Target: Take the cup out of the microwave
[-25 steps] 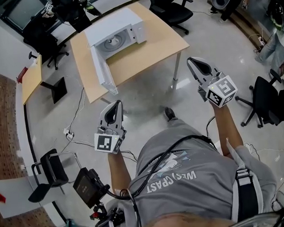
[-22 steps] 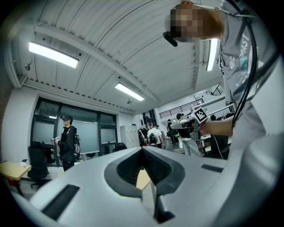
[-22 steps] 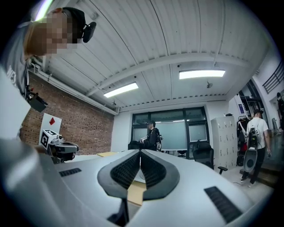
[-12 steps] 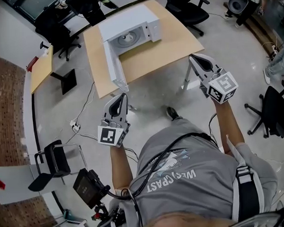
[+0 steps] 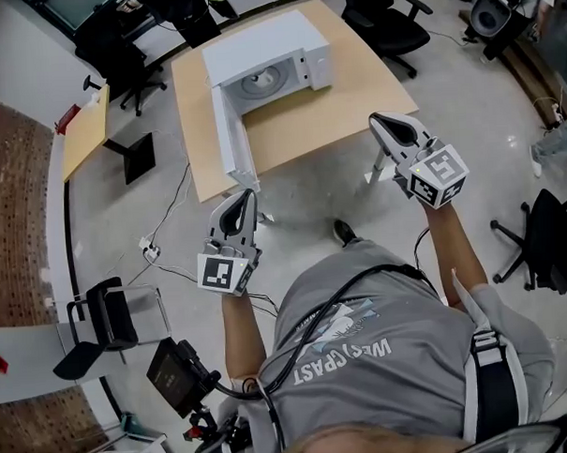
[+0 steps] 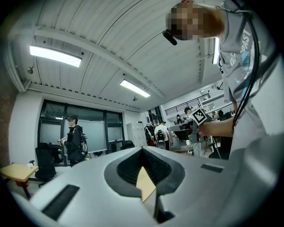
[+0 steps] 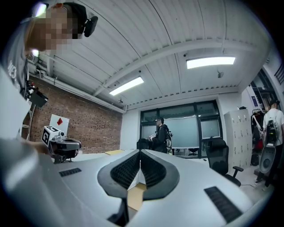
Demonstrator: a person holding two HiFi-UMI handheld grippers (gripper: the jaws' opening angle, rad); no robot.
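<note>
A white microwave [image 5: 257, 48] stands on a wooden table [image 5: 344, 106], its door [image 5: 231, 139] swung wide open toward me. Only the round turntable [image 5: 263, 79] shows in the cavity; I see no cup. My left gripper [image 5: 247, 194] is held level just short of the table's near edge, below the door, with its jaws together and empty [image 6: 143, 150]. My right gripper [image 5: 376, 121] hovers by the table's near right corner, its jaws also closed on nothing [image 7: 140, 152].
Black office chairs [image 5: 387, 14] stand behind and to the right of the table. A smaller desk [image 5: 83, 136] is at the left, with cables [image 5: 162, 226] on the floor. A person in black [image 7: 160, 133] stands by the glass wall.
The table and microwave have come nearer and lower in the head view. Both grippers have moved forward toward the table's near edge, jaws unchanged.
</note>
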